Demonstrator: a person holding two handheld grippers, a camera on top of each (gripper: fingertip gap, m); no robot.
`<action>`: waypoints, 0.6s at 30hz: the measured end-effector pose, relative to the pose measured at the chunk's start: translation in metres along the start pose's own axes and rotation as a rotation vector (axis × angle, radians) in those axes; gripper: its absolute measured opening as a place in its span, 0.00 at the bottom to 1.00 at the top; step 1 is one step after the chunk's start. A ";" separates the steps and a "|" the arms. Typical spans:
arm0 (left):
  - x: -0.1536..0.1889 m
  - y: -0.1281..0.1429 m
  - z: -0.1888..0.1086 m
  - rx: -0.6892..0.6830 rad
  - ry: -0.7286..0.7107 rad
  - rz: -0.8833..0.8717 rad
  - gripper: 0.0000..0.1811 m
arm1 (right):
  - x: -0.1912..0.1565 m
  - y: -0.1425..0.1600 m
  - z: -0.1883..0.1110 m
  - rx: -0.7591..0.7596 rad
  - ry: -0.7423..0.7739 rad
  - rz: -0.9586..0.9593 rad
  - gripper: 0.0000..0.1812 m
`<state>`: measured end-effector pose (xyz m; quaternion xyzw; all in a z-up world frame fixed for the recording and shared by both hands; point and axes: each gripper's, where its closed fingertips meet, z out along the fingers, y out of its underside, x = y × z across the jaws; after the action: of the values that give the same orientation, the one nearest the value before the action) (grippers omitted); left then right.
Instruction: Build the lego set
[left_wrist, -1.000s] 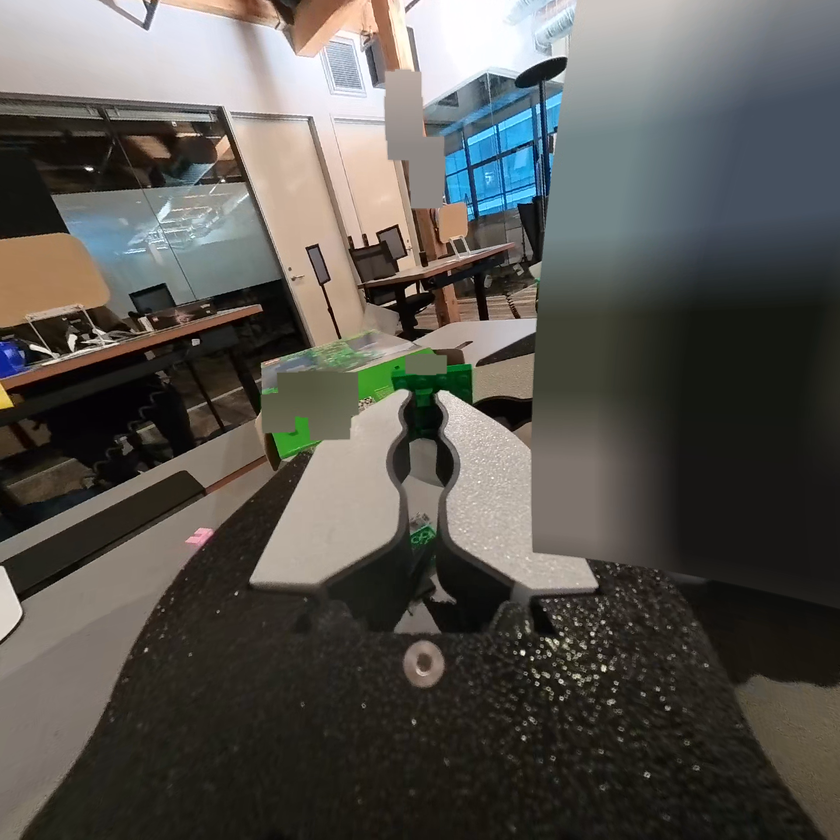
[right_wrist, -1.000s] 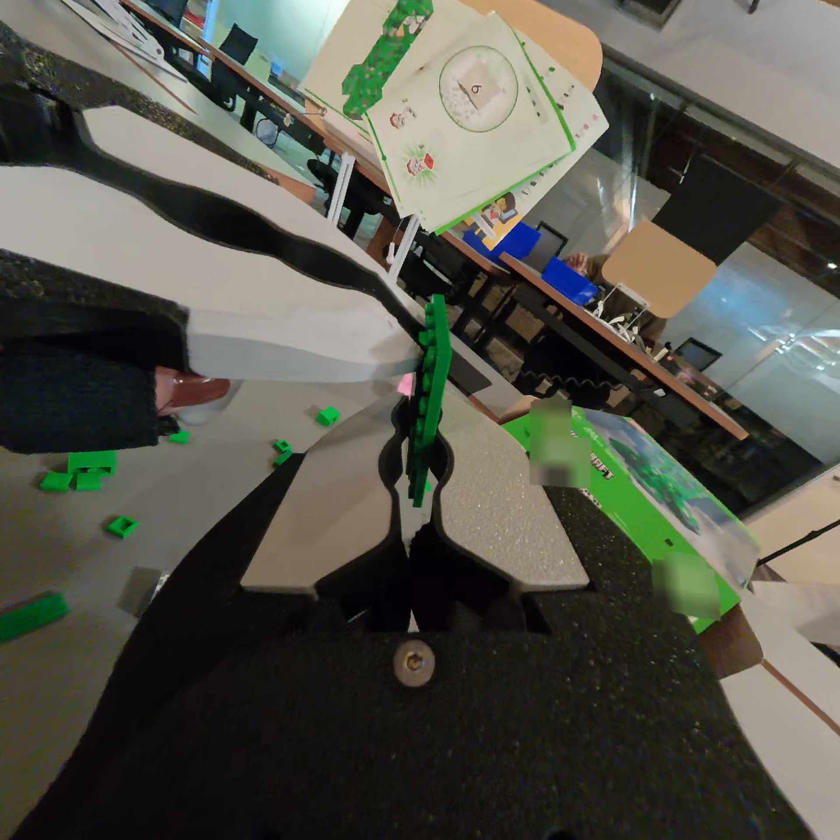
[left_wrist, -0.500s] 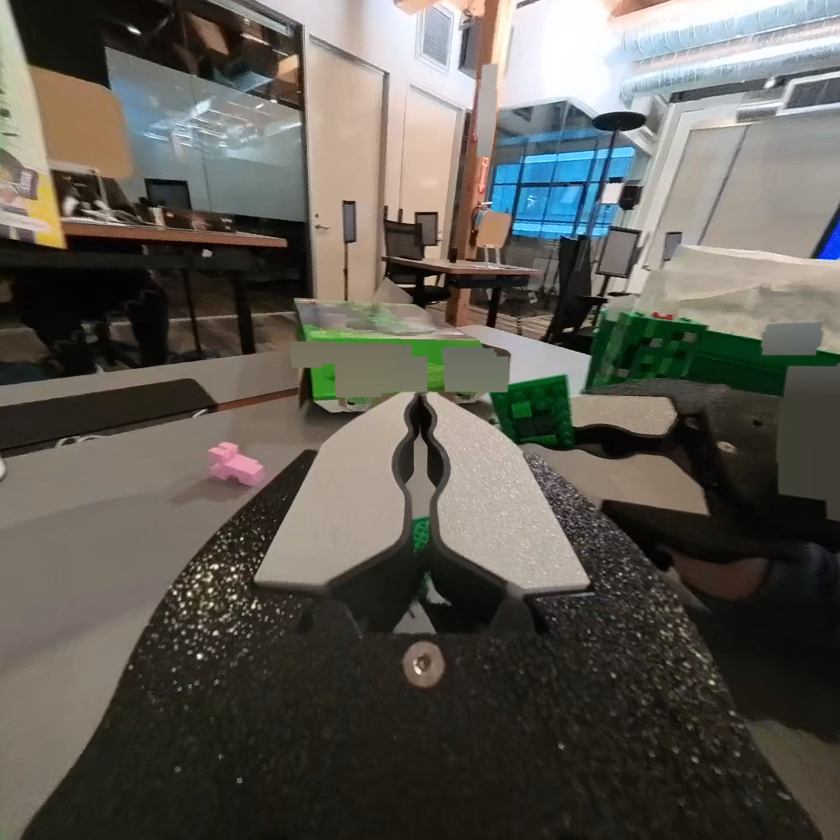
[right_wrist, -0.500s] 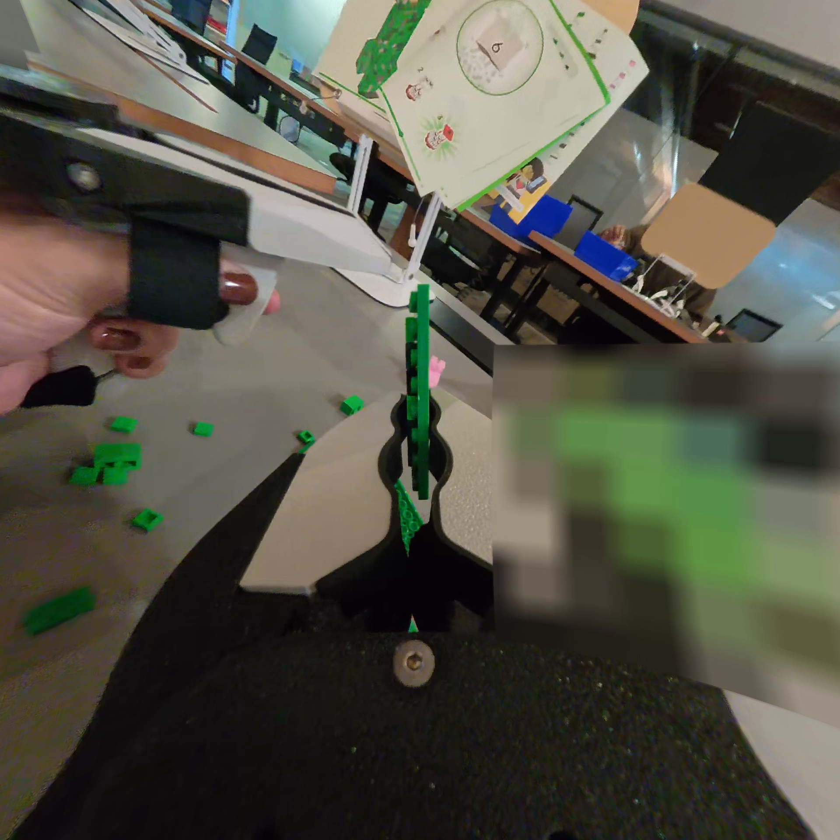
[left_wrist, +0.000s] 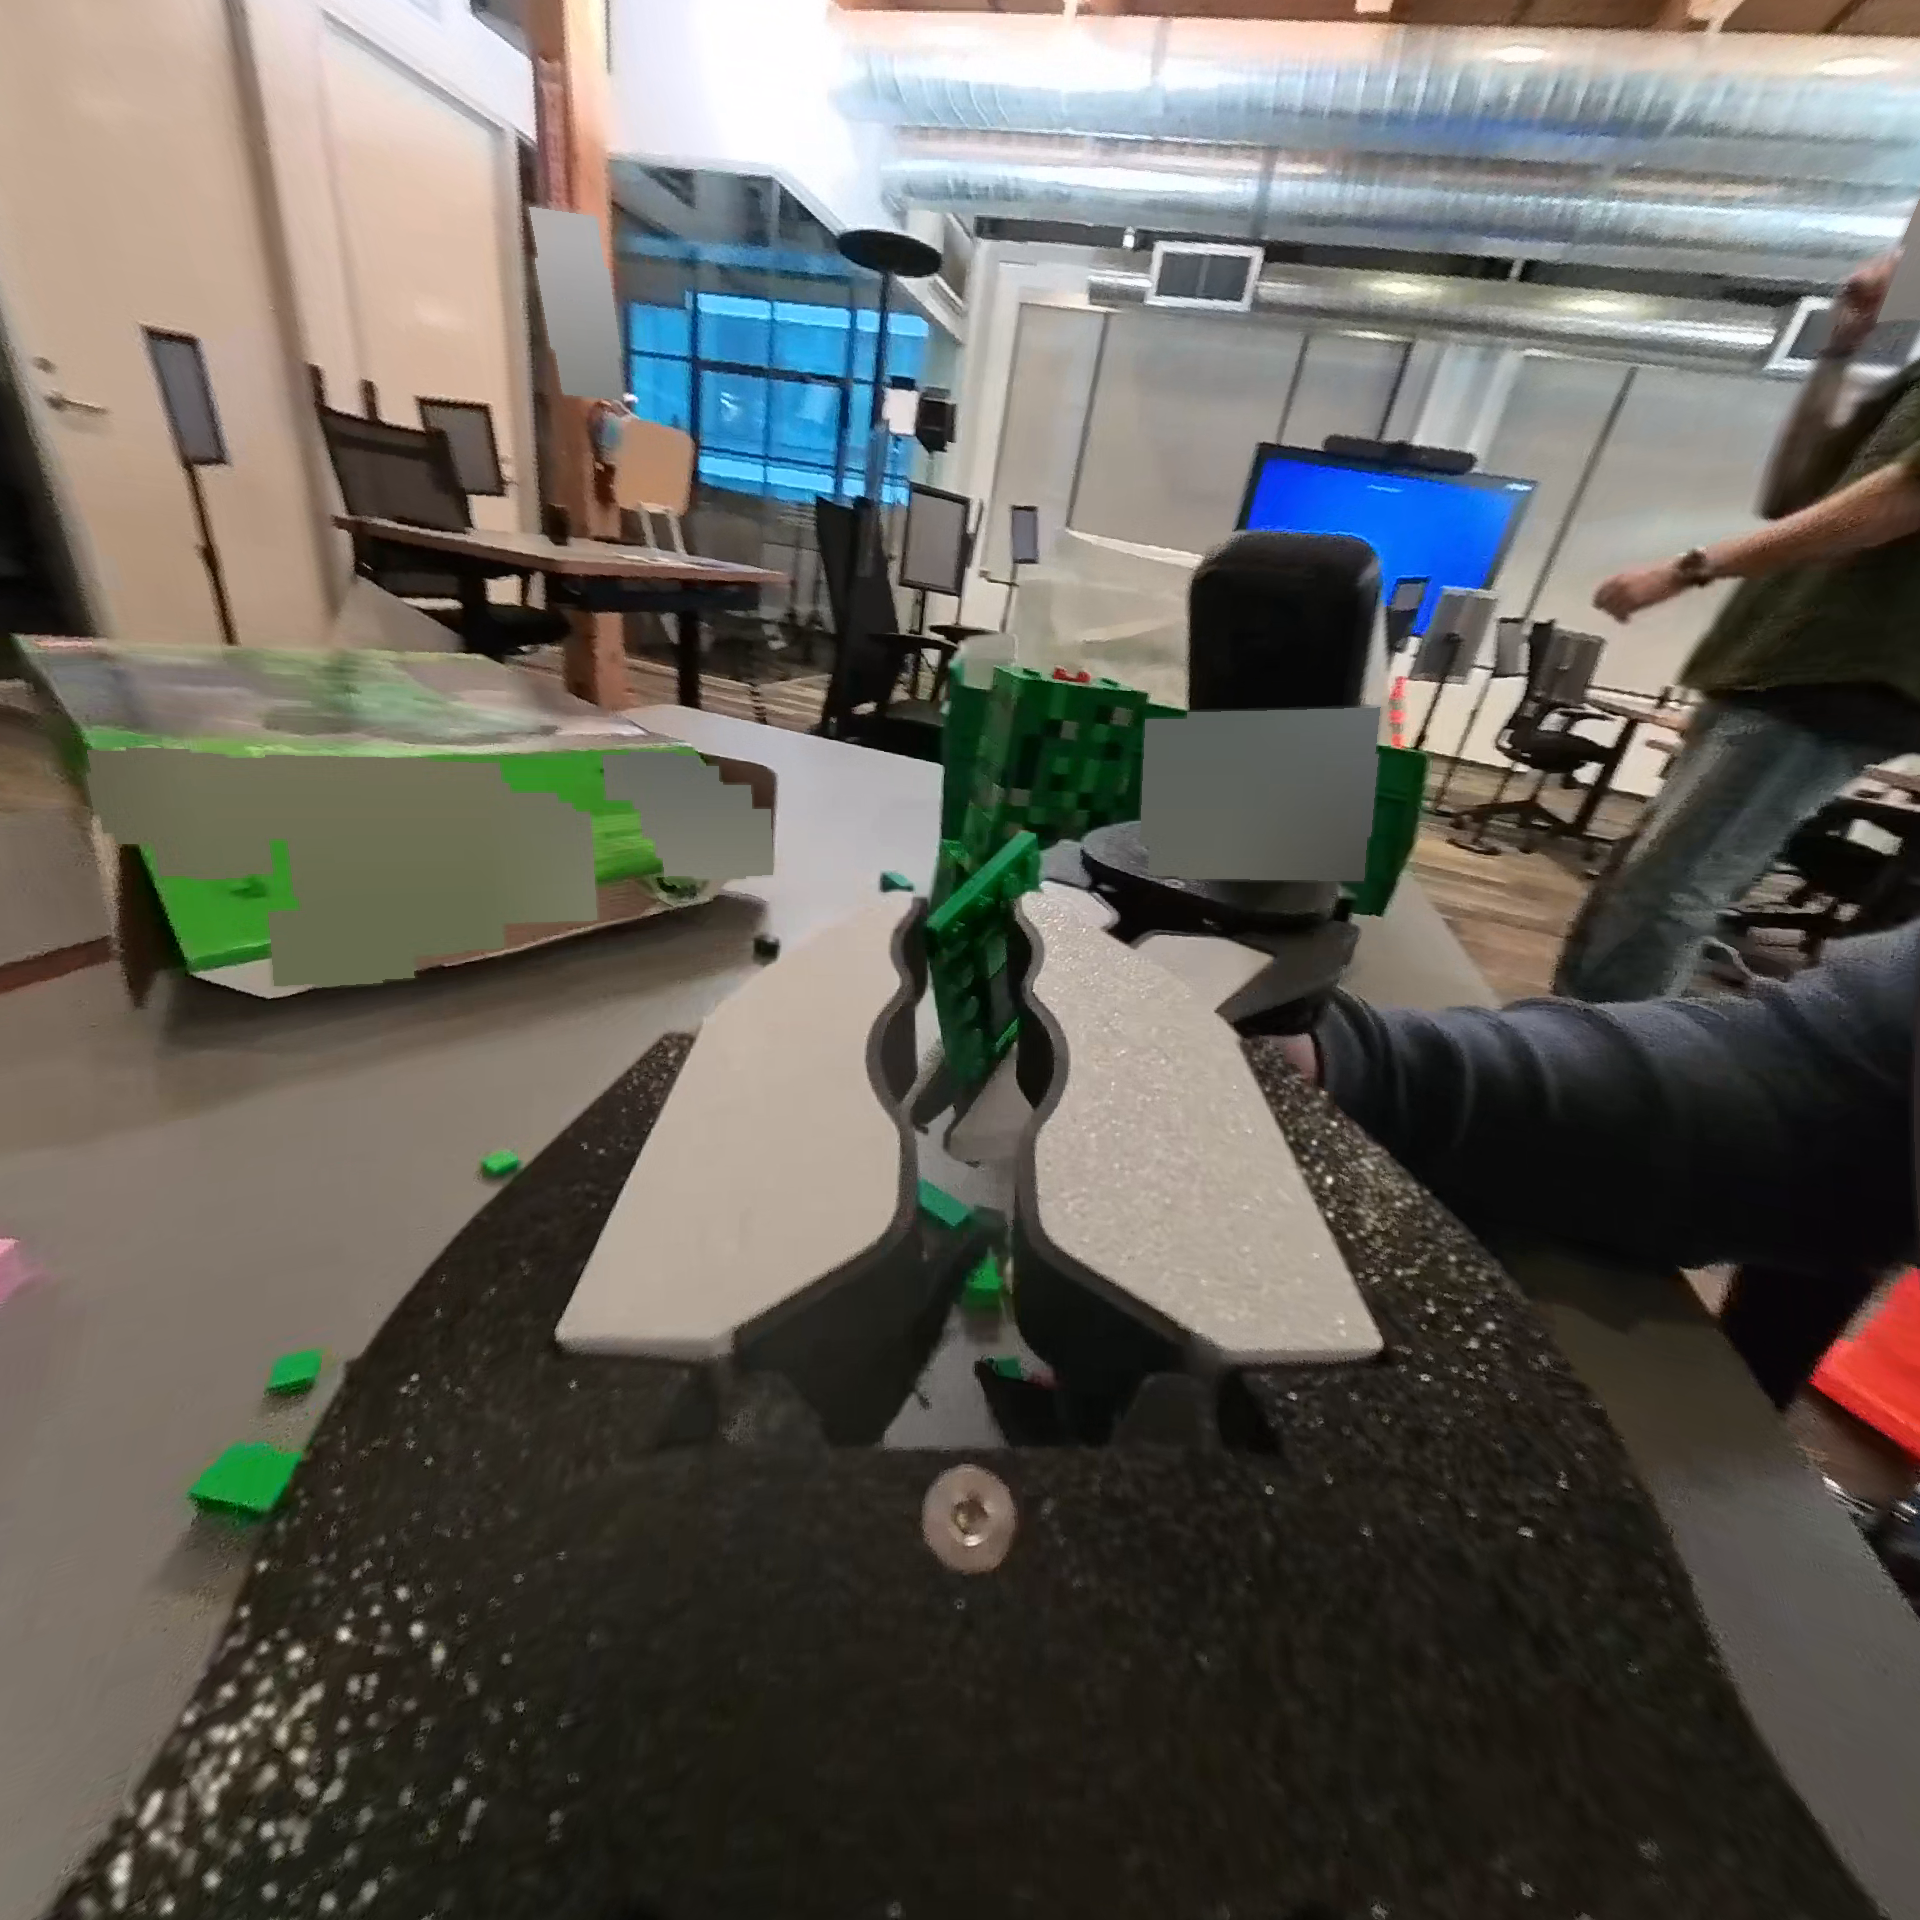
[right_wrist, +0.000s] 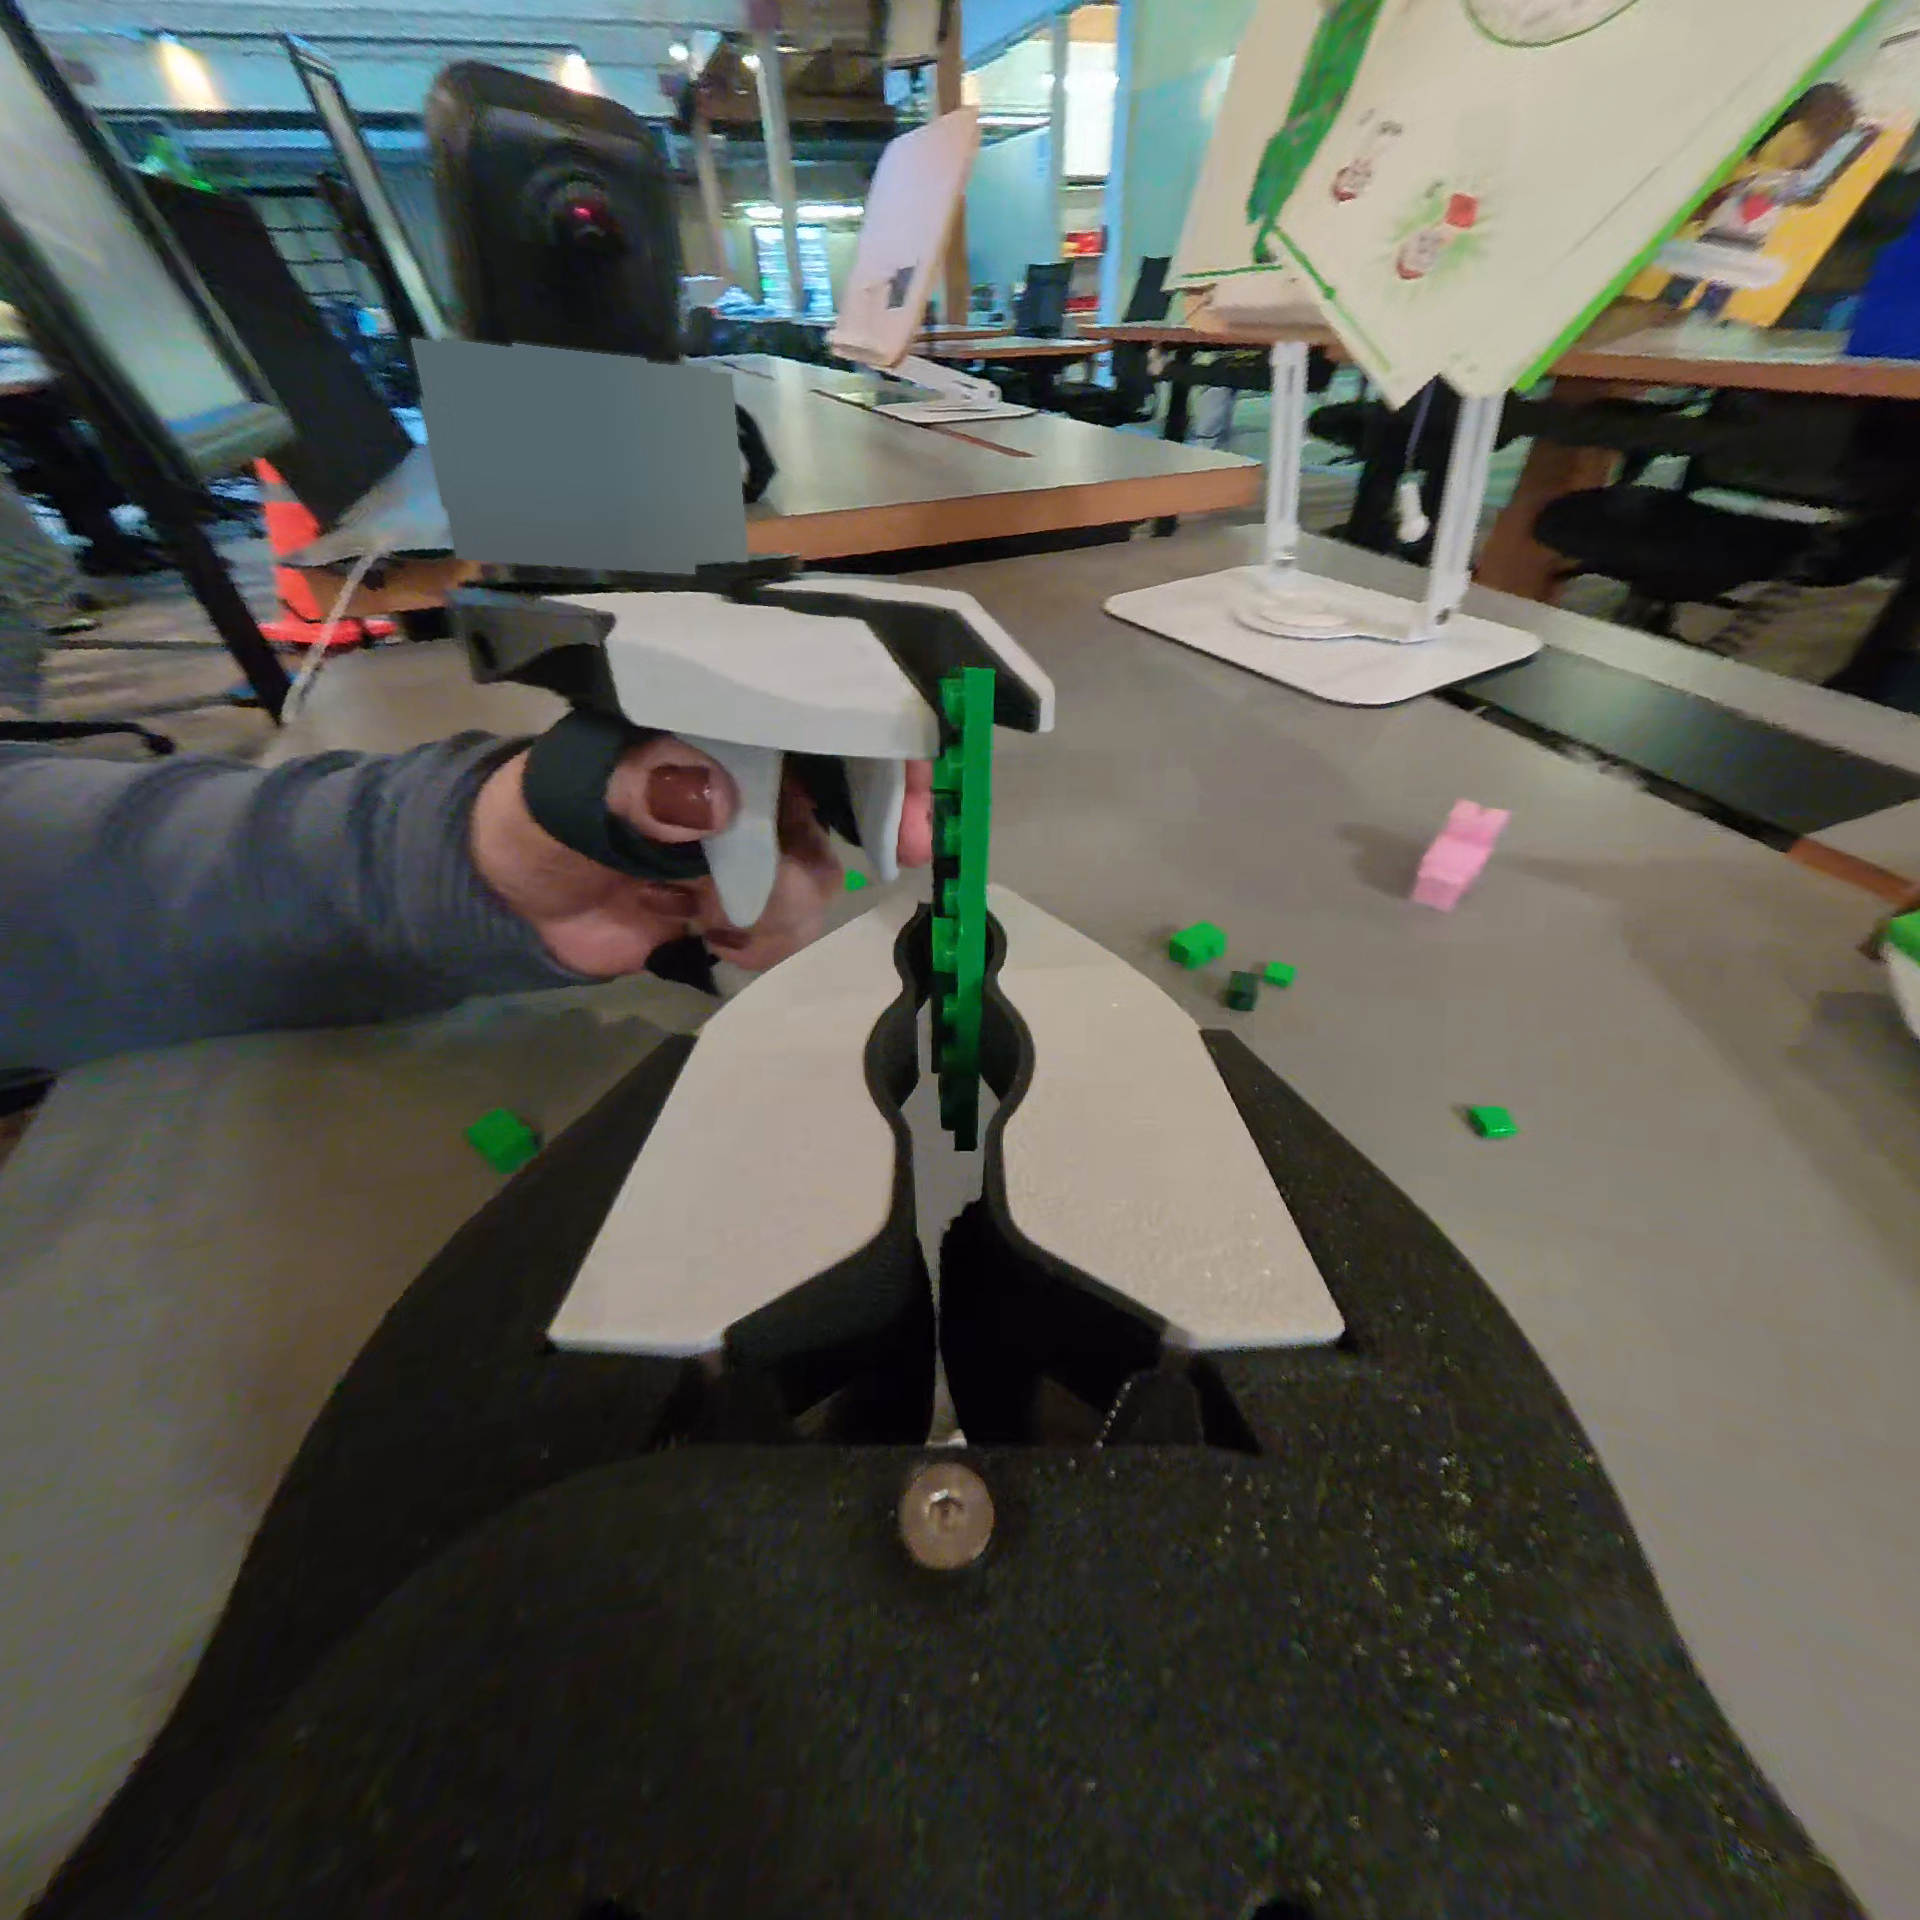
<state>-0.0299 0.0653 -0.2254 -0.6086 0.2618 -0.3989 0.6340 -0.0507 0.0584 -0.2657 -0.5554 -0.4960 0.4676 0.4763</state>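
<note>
**A:** How far along does the build look?

**B:** Partway, I'd judge. A tall green block model (left_wrist: 1049, 769) stands beyond the left tongs (left_wrist: 961, 935), yet loose green bricks (right_wrist: 1197, 943) lie scattered on the table (right_wrist: 1558, 1247) on both sides of the right tongs (right_wrist: 961, 914).

**A:** And the piece in hand?

**B:** A thin green studded plate (right_wrist: 961, 883), edge-on and upright. The right tongs are closed narrowly on its lower half. The left tongs come in from the side at its top edge, tips at the plate; in their own view they stand slightly apart around it, so I can't tell if they grip.

**A:** What's left?

**B:** Probably fitting that plate and the loose bricks.
</note>
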 end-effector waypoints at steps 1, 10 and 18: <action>0.000 0.001 0.000 -0.014 0.012 -0.010 0.07 | -0.002 0.001 0.000 -0.008 -0.029 0.030 0.03; -0.006 0.001 -0.006 -0.040 0.020 -0.050 0.02 | 0.002 0.026 0.005 -0.167 -0.055 0.165 0.38; 0.006 -0.003 -0.012 0.011 0.196 -0.167 0.02 | -0.012 0.007 -0.003 -0.048 -0.195 0.185 0.09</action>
<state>-0.0371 0.0544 -0.2228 -0.5830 0.2687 -0.5090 0.5734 -0.0480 0.0458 -0.2716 -0.5621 -0.4976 0.5492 0.3672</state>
